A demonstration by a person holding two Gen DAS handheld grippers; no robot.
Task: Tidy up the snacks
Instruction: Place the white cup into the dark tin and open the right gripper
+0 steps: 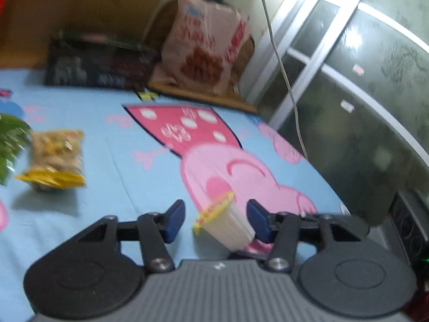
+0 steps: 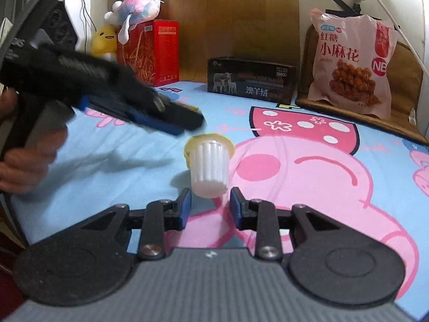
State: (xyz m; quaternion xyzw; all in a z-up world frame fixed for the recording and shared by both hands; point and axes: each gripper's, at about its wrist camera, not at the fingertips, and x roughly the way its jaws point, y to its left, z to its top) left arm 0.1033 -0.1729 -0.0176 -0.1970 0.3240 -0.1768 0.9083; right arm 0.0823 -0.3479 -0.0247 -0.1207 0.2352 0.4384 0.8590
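A small white ribbed jelly cup (image 2: 209, 167) with a yellow lid lies on its side on the blue cartoon-pig bedsheet (image 2: 107, 150). In the left wrist view the cup (image 1: 228, 221) lies between the open fingers of my left gripper (image 1: 215, 221), close to the right finger; contact is unclear. My right gripper (image 2: 210, 208) is open and empty, just short of the cup's base. The left gripper also shows in the right wrist view (image 2: 166, 119), blurred, above the sheet left of the cup. A yellow bag of snacks (image 1: 55, 159) lies at the left.
A big pink snack bag (image 2: 351, 64) leans on a brown cushion at the back right. A black box (image 2: 250, 80), a red box (image 2: 152, 53) and plush toys (image 2: 134, 13) stand along the headboard. A green packet (image 1: 8, 139) lies at the far left. A white cable (image 1: 284, 69) hangs by the glass door.
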